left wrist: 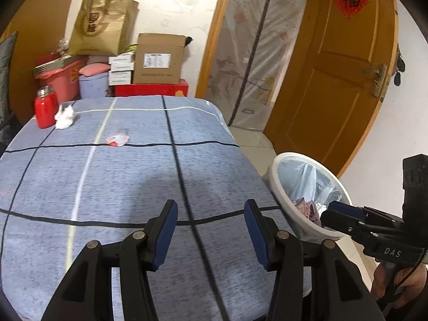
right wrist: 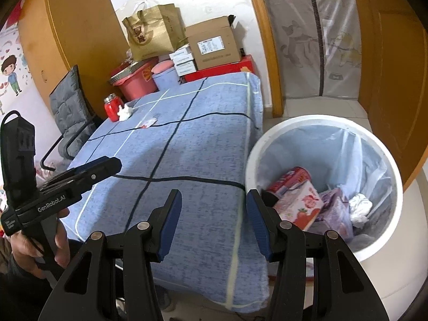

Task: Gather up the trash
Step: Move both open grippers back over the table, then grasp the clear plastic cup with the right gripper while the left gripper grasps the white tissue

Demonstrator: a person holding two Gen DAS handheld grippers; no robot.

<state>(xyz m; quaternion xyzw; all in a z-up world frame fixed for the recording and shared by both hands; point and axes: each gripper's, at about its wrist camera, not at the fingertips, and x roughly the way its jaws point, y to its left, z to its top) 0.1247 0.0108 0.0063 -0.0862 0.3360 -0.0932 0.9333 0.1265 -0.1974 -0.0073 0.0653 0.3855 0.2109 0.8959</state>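
Note:
A crumpled white tissue (left wrist: 64, 117) lies at the table's far left beside a red jar (left wrist: 46, 107). A small red-and-white wrapper (left wrist: 117, 139) lies further in on the blue checked tablecloth (left wrist: 133, 182). Both also show in the right wrist view, the tissue (right wrist: 124, 113) and the wrapper (right wrist: 148, 123). A white bin (right wrist: 323, 184) with a plastic liner stands right of the table and holds cartons, a can and tissue. My left gripper (left wrist: 211, 234) is open and empty over the near table. My right gripper (right wrist: 214, 223) is open and empty near the bin's left rim.
Boxes, a gold paper bag (left wrist: 103, 25), a pink tub and a lilac bucket are stacked behind the table. A grey padded chair (right wrist: 72, 109) stands left of it. A wooden door (left wrist: 334, 67) and a zipped plastic curtain are at the right. The bin also shows in the left wrist view (left wrist: 283, 187).

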